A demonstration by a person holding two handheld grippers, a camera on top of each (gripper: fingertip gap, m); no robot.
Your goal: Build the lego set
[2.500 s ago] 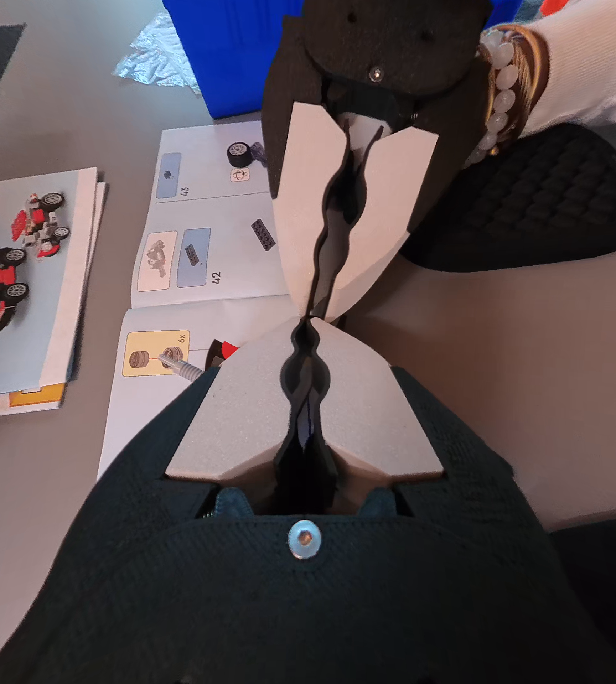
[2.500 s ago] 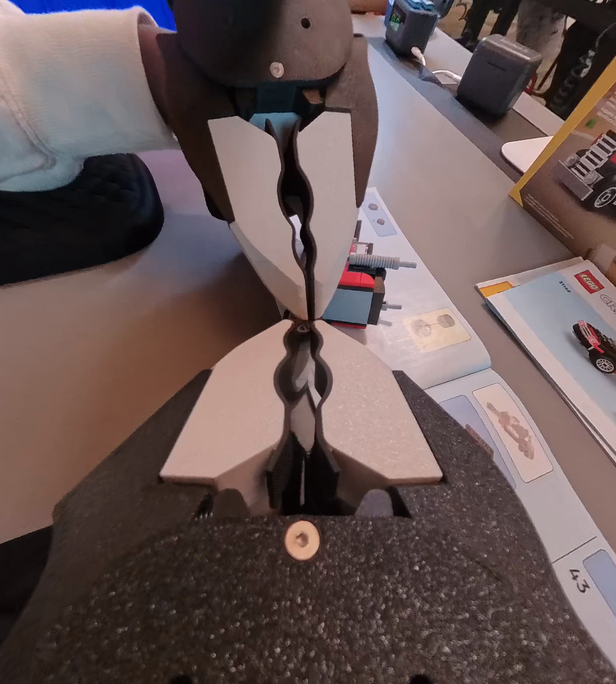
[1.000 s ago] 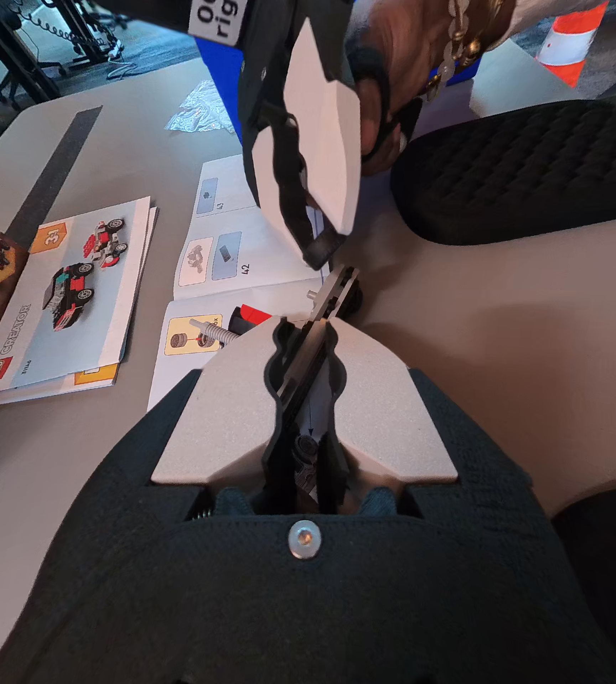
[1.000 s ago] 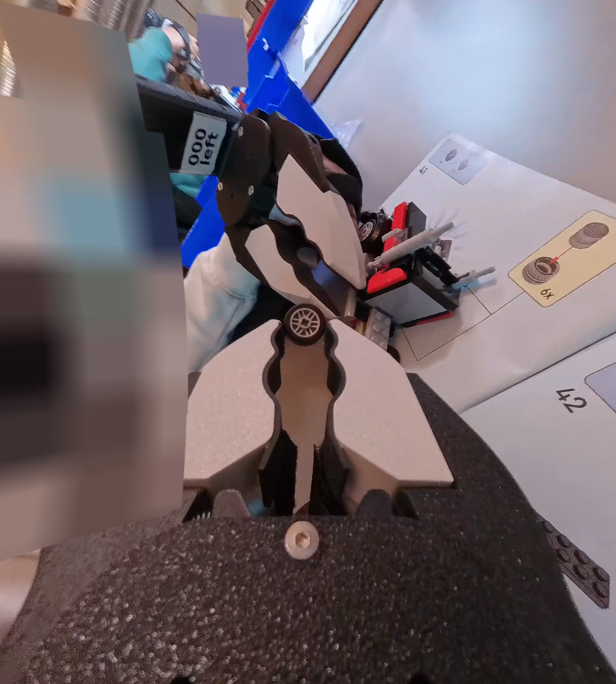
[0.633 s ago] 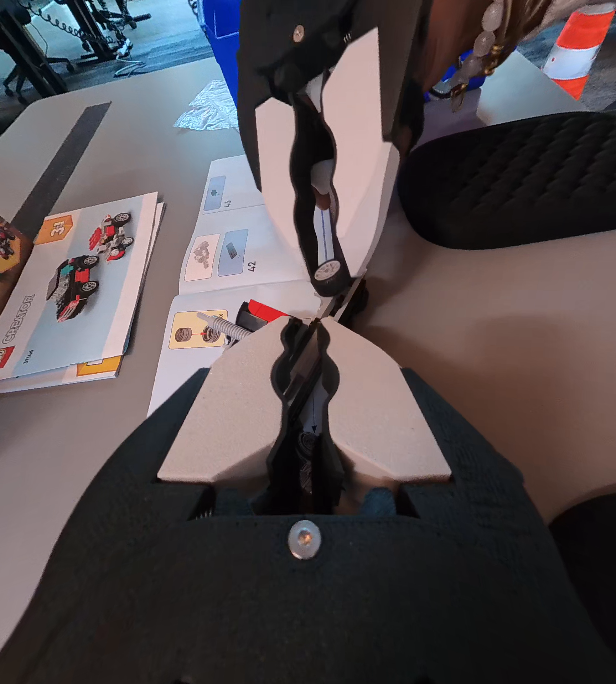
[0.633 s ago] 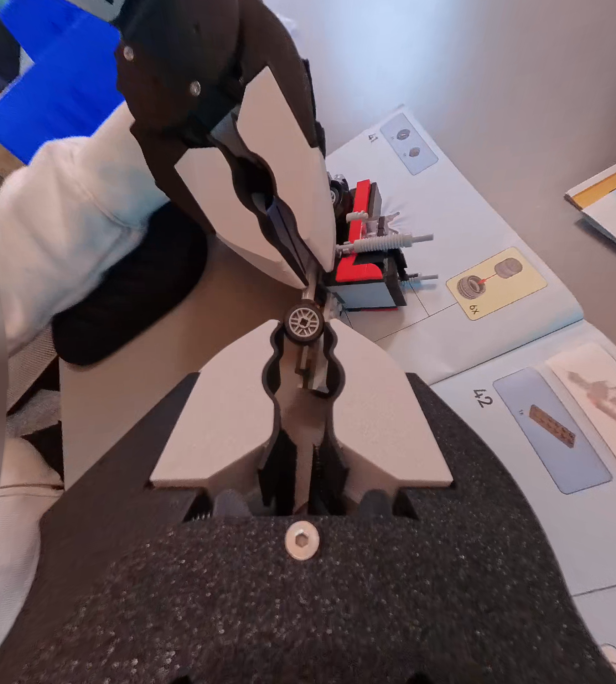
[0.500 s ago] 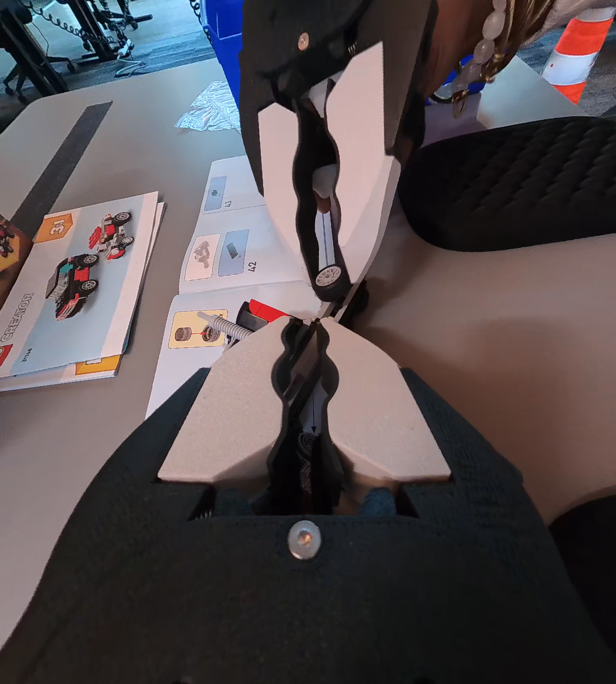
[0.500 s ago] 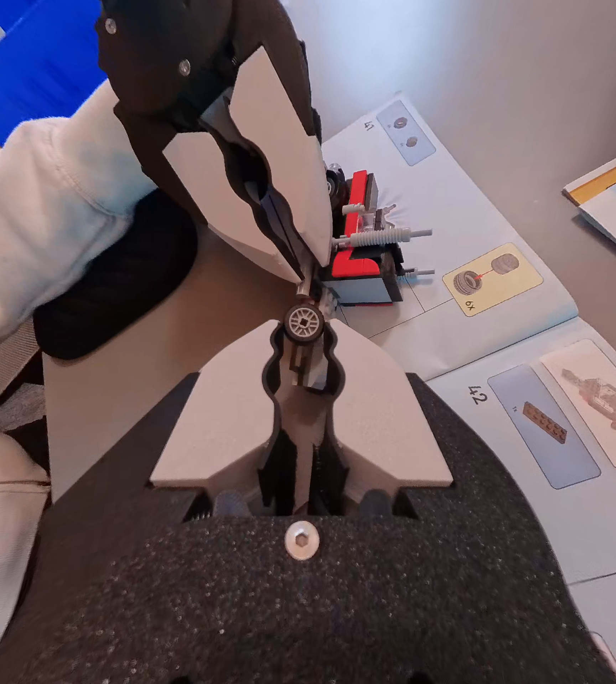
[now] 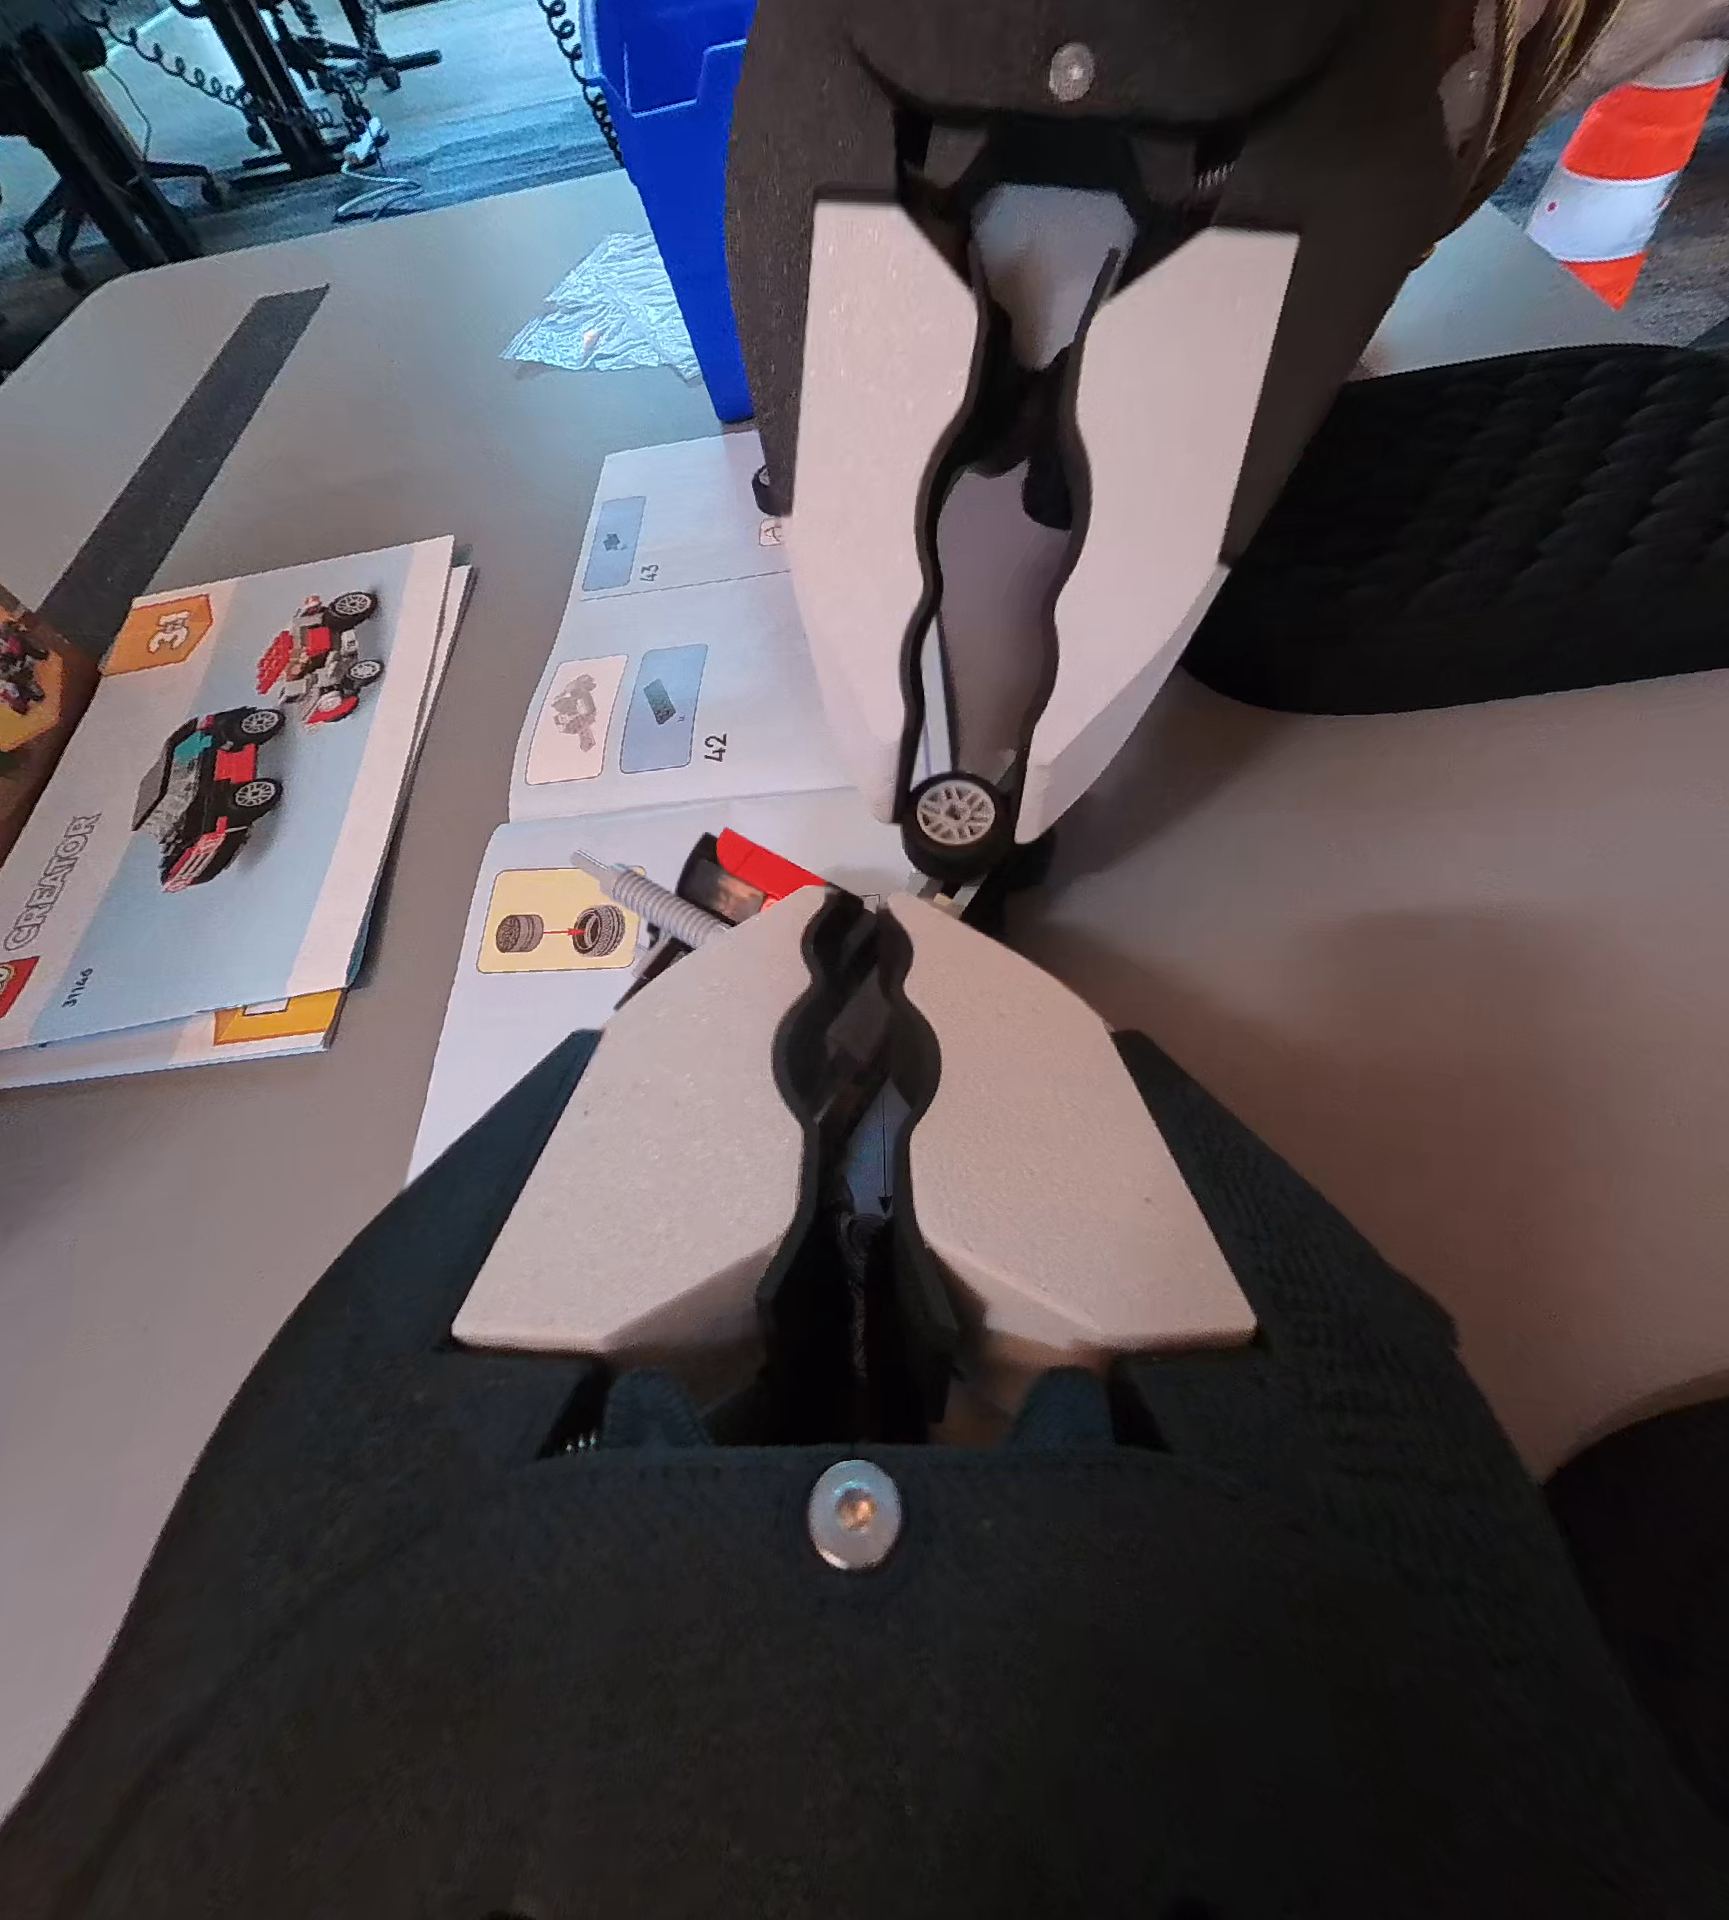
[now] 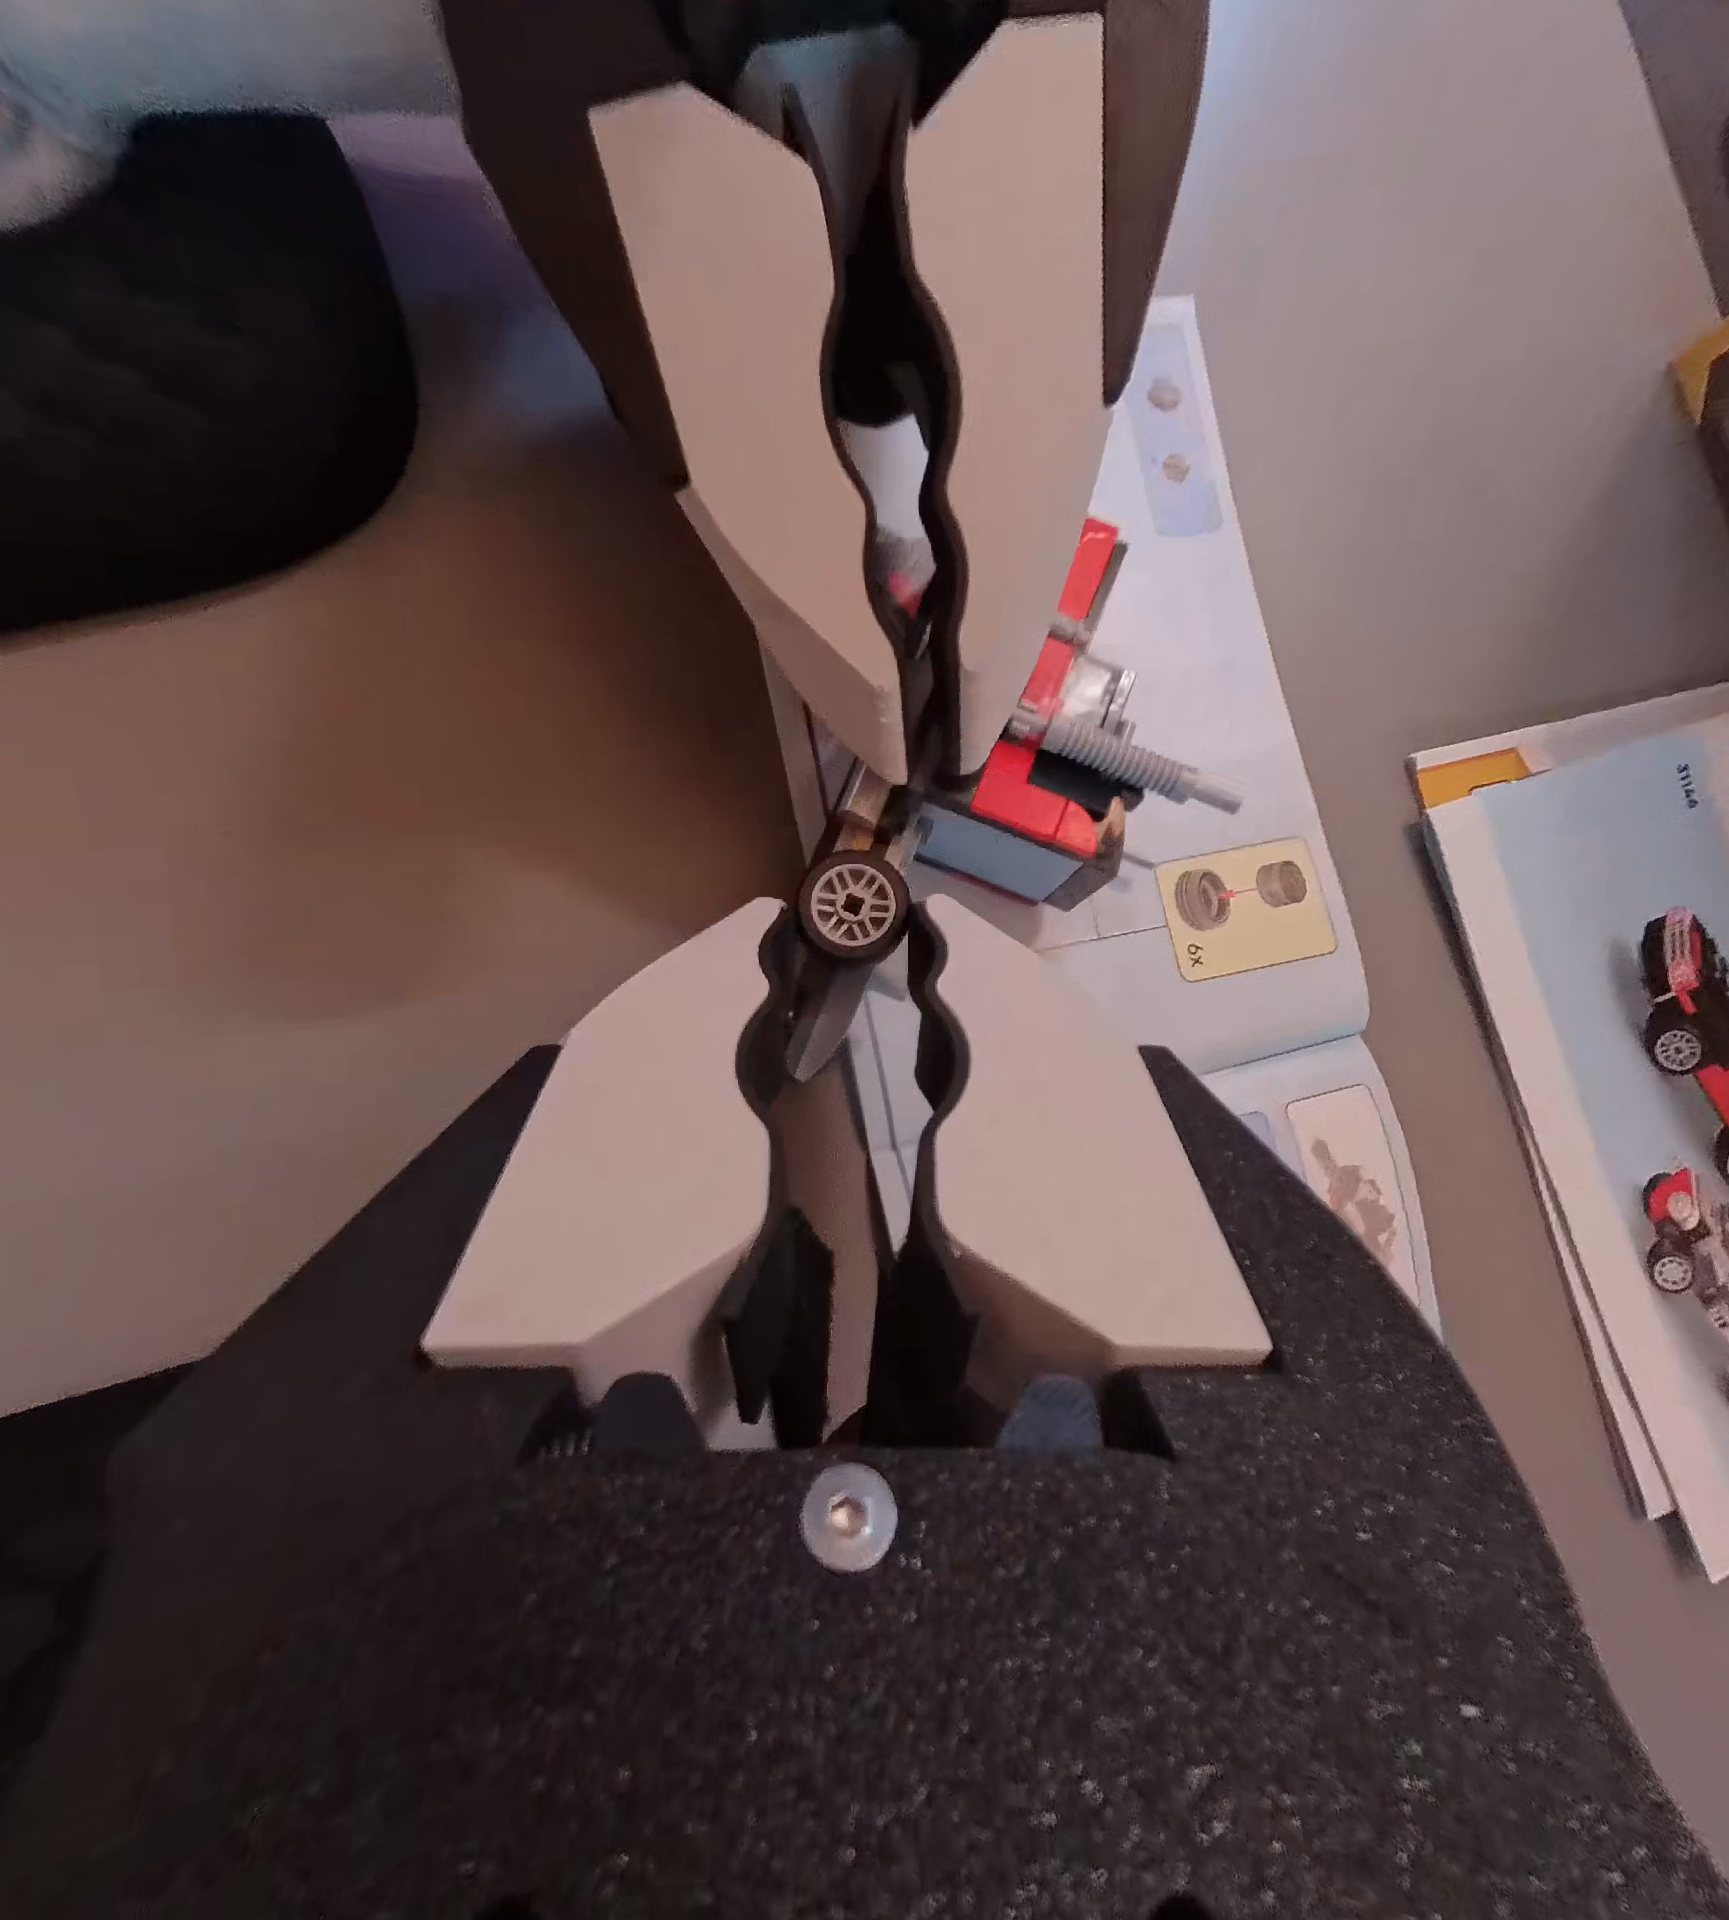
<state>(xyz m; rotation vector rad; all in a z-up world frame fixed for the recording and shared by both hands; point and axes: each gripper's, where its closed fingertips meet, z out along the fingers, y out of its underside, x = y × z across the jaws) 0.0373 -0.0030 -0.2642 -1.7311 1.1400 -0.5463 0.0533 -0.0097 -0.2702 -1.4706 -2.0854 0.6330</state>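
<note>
Wheel (image 10: 856, 900): small black tyre with grey spoked rim, centre of the right wrist frame, pinched at the very tips of the right gripper (image 10: 852, 920); in the left wrist view, seen at centre-right (image 9: 955, 817), at the tip of the far gripper.
Right gripper: jaws a narrow way apart, closed only as far as the tyre allows; grey fingers (image 10: 1047, 1164) clear of each other below the tips.
Lego model (image 10: 1031, 795): red, black and pale blue partial build with a grey ribbed axle sticking out to the right; just above and right of the wheel, resting on the open manual; wheel touching or nearly touching its near corner, contact not clear.
Left gripper (image 9: 865, 914): jaws nearly together, clamped on a thin dark edge of the model; in the right wrist view, coming down from the top of the frame (image 10: 917, 769) with tips on the model's left end.
Open manual (image 9: 569, 748): pale pages under the model, centre of the left wrist frame.
Closed booklets (image 9: 205, 790): stacked, left of the frame, well apart from the model.
Table (image 9: 1411, 987): plain grey-beige surface.
Black cushion (image 9: 1525, 520): upper right of the left wrist frame.
Blue bin (image 9: 678, 187): top centre, behind the far gripper.
</note>
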